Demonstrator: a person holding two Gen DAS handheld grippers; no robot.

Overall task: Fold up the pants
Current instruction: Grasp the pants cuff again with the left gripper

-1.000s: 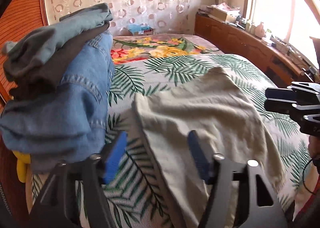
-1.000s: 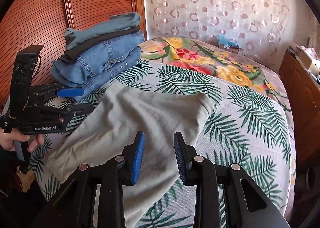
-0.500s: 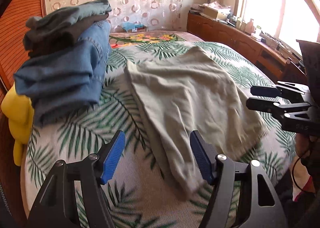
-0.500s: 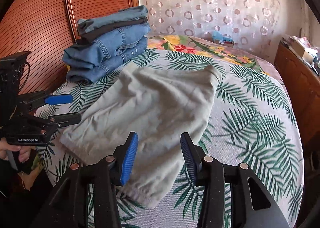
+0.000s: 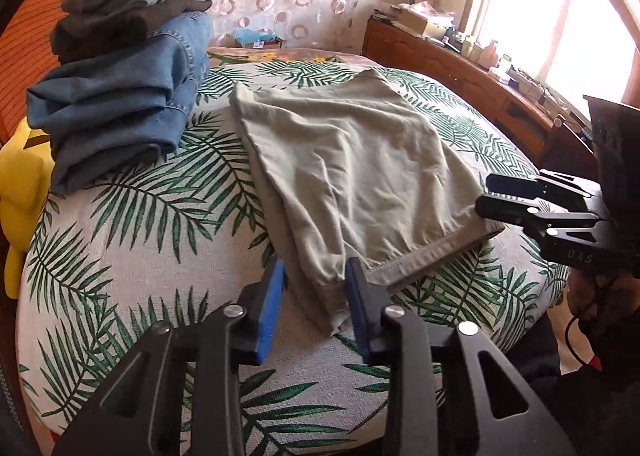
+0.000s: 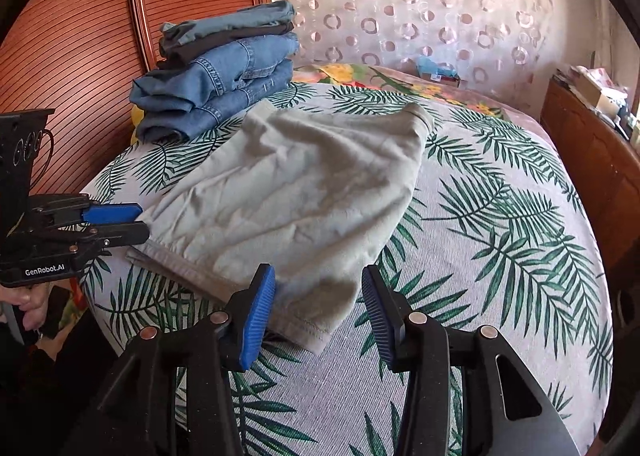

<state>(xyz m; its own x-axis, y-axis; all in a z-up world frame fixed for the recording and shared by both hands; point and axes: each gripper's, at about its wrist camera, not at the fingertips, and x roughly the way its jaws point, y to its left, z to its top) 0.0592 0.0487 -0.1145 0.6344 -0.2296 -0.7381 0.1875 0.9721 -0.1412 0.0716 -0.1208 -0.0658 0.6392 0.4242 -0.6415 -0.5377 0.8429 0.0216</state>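
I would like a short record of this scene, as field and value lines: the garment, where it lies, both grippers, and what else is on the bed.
garment: beige pants, lying loosely folded and wrinkled
surface: bed with palm-leaf cover
left gripper: open, fingers on either side of the near hem corner, not closed on it
right gripper: open, fingers on either side of the other near corner
stack of folded clothes: jeans below, darker items on top, beside the pants, near the wooden headboard
yellow object: partly hidden beside the stack
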